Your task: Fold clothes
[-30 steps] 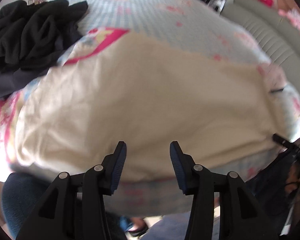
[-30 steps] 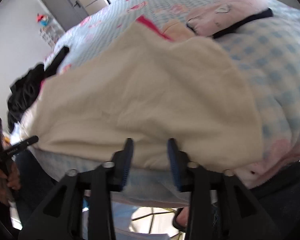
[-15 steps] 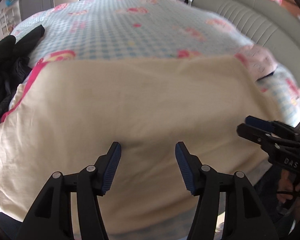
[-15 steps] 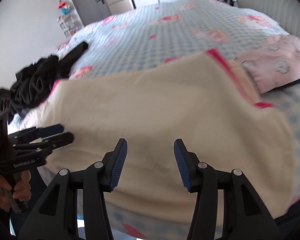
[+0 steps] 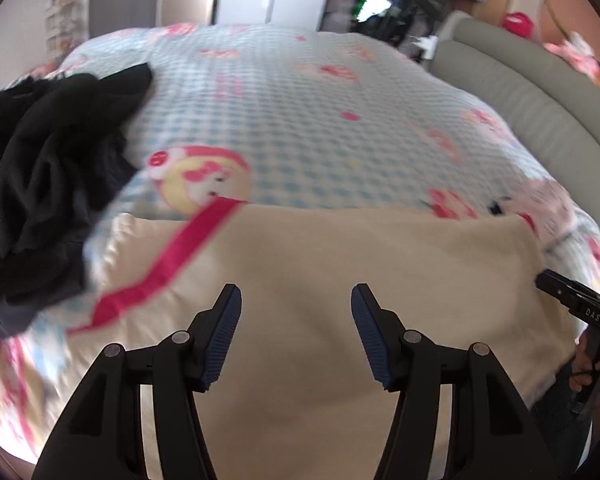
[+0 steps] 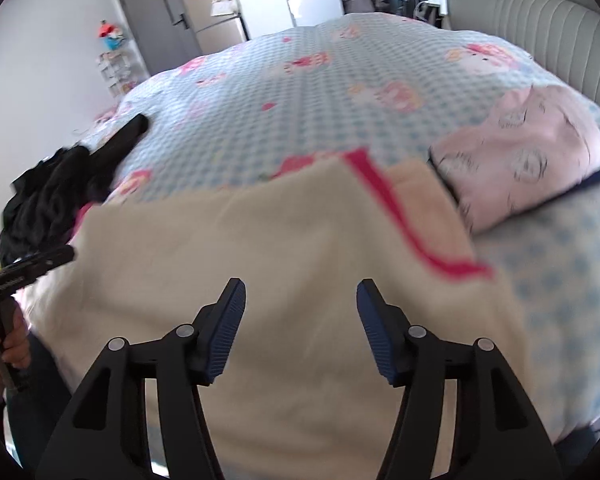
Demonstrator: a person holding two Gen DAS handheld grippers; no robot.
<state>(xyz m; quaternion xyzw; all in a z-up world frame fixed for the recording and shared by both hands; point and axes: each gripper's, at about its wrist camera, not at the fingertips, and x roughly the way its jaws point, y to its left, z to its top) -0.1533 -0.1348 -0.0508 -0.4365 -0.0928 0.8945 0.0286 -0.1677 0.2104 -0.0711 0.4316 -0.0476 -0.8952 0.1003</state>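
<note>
A cream garment with pink trim lies spread flat on the near part of the bed. My left gripper hovers over it, open, with nothing between its blue pads. In the right wrist view the same cream garment fills the foreground, its pink trim at the far right corner. My right gripper hangs above the cloth with its jaws opening and nothing between them. Each view catches the other gripper at its edge: the right gripper and the left gripper, held by a hand.
A heap of black clothes lies at the left of the bed, seen also as black clothes. A folded pink garment rests at the right. The checked bedspread stretches beyond, with a padded grey headboard on the right.
Both grippers have moved from the garment's near hem to above its middle, and their jaws have widened. The cream garment stays flat on the bed.
</note>
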